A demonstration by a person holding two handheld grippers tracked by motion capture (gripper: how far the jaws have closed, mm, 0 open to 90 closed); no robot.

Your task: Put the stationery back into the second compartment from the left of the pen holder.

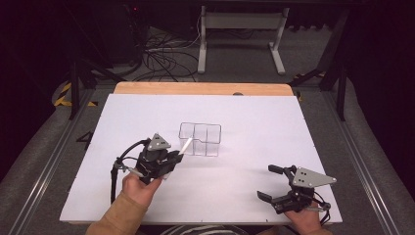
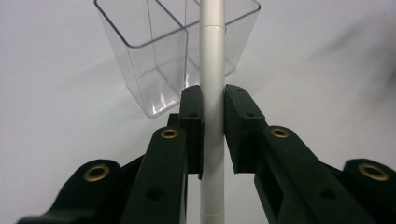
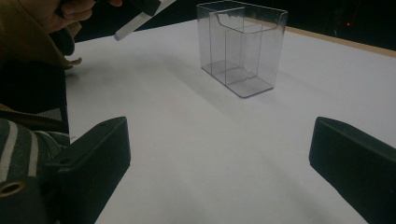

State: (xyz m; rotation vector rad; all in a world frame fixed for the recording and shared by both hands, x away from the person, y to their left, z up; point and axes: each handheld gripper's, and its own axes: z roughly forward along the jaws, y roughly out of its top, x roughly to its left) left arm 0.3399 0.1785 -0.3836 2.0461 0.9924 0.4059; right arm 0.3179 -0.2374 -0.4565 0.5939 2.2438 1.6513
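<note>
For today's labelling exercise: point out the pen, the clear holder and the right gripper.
pen [image 2: 212,93], left gripper view, mid barrel
clear holder [image 3: 243,46], right gripper view, front wall
right gripper [image 1: 266,182], high view, between fingertips

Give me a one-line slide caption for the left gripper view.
Left gripper clamps a white pen upright between its black jaws, in front of a clear plastic divided organizer on the white table.

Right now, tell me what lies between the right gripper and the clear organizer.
Nothing: bare white table runs from the open right gripper to the clear organizer, as the right gripper view shows. The high view agrees.
</note>
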